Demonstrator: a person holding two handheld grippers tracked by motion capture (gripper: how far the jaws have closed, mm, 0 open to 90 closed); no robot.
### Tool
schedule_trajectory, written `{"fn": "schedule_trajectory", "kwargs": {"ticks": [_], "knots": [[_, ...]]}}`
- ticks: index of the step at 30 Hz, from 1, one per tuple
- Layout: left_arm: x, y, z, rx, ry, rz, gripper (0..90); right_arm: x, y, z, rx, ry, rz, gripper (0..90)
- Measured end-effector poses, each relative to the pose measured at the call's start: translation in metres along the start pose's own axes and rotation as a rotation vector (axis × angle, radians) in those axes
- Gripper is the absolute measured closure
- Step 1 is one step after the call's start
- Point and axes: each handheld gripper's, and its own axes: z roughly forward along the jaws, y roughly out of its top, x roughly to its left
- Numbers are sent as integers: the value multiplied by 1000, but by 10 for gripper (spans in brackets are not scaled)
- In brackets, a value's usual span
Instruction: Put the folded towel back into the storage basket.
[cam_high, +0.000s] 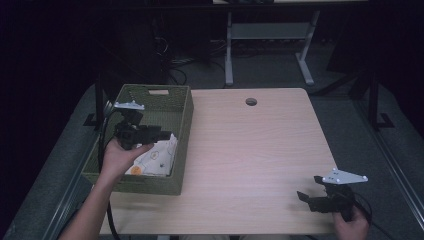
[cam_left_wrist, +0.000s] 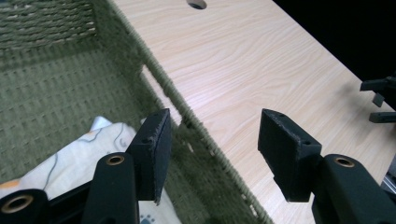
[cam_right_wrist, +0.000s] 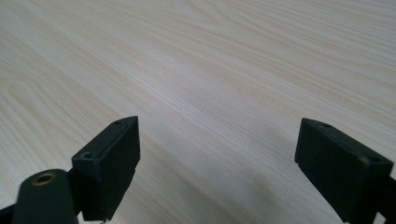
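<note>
Pale wooden surface (cam_high: 250, 150): the cloth (cam_high: 155, 157) in your basket (cam_high: 182, 107), left of frame, is soft, light — pinch a raised fold; both tongs, left (cam_left_wrist: 212, 140) and right (cam_right_wrist: 217, 158), released.

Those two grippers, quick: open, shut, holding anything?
Left gripper: open, empty, above the basket's edge.
Right gripper: open, empty, over the table.

No legible text or labels

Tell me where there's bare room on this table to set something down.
Most of the wooden table is bare: the whole stretch between the green woven basket and the right gripper, up to the round cable hole. The basket side is crowded: a patterned cloth lies inside, with the left gripper above it.
</note>
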Motion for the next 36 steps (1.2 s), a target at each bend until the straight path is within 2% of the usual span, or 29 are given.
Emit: {"fn": "schedule_trajectory", "kwargs": {"ticks": [19, 36], "knots": [[-25, 8, 18, -4, -39, 36, 450, -1, 0, 0, 2, 0, 2, 137], [-56, 16, 38, 11, -74, 97, 447, -2, 0, 0, -3, 3, -1, 137]]}}
